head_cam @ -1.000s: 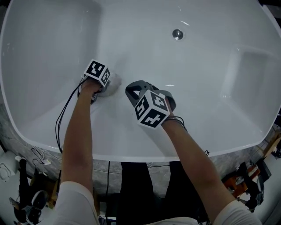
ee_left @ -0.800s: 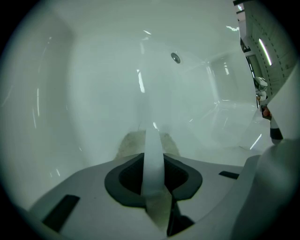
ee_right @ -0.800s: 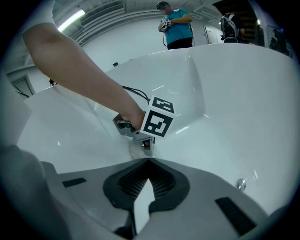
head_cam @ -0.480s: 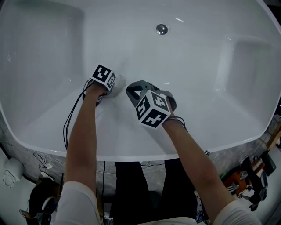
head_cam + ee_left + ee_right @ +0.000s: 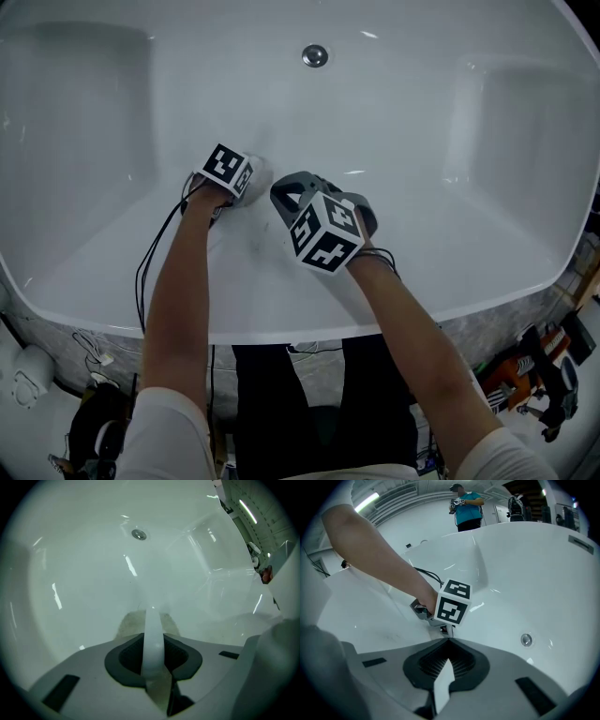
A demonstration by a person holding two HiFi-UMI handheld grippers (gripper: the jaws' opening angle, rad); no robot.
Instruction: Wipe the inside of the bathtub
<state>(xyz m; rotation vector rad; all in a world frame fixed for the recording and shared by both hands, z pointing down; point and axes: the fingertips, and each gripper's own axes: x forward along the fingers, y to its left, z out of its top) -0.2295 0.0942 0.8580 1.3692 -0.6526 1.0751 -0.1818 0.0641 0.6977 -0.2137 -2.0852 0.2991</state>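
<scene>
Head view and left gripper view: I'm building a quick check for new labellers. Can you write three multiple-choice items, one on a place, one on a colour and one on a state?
1. Where is the drain?
A. By the near rim.
B. On the tub floor, beyond the left gripper.
C. On the outer wall.

2. What colour is the bathtub?
A. Black.
B. Blue.
C. White.

3. How do the left gripper's jaws stand?
A. Shut on the cloth.
B. Wide apart, empty.
C. Shut on a bottle.

Answers:
1. B, since the head view shows the drain past that gripper.
2. C, since every tub surface in view is white.
3. A, since the left gripper view shows the jaws together with the cloth at their tips.
</scene>
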